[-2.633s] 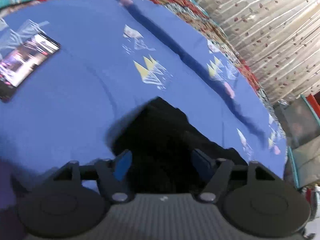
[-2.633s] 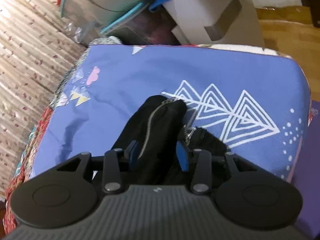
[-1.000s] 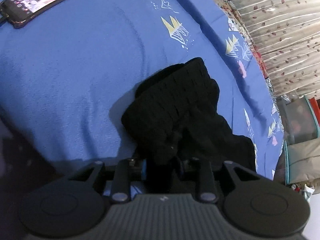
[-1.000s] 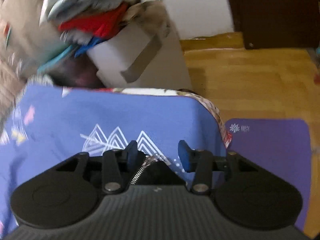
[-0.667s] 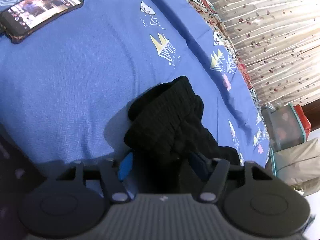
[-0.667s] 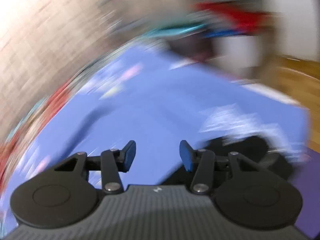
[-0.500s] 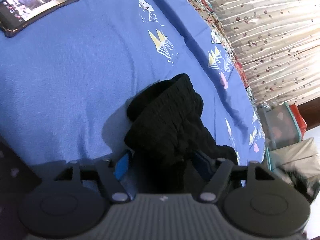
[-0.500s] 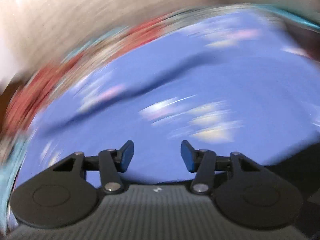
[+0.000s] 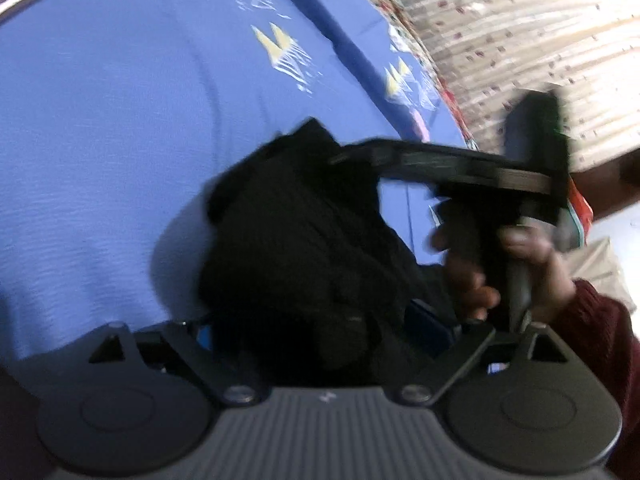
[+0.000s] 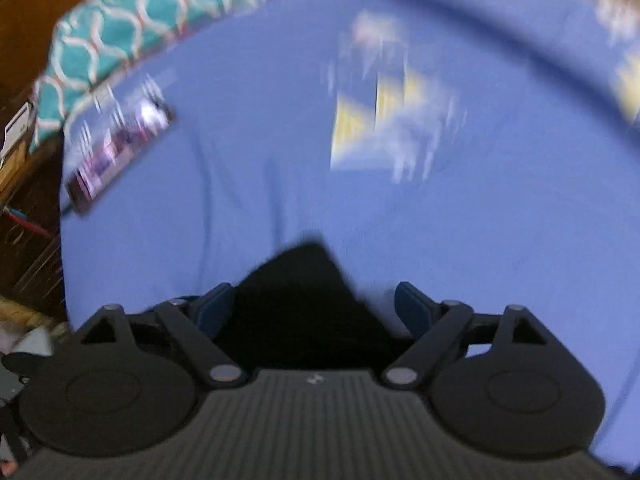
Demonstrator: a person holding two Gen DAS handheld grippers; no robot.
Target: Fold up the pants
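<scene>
The black pants [image 9: 296, 248] lie bunched on the blue bedsheet [image 9: 100, 128]. My left gripper [image 9: 316, 324] is open, its blue pads wide apart on either side of the near end of the heap. The right gripper's black body [image 9: 460, 172] reaches in from the right over the far end of the pants, held by a hand. In the right wrist view the right gripper [image 10: 314, 308] is open with a black corner of the pants [image 10: 300, 280] between its fingers. That view is blurred by motion.
A phone with a lit screen [image 10: 116, 156] lies on the sheet at the left. A teal patterned blanket [image 10: 132, 36] edges the bed's far side. A patterned curtain [image 9: 520, 32] hangs beyond the bed.
The left gripper opened from its grip on the pants. The right gripper swung round from the bed's far end to over the pants, and now appears in the left view.
</scene>
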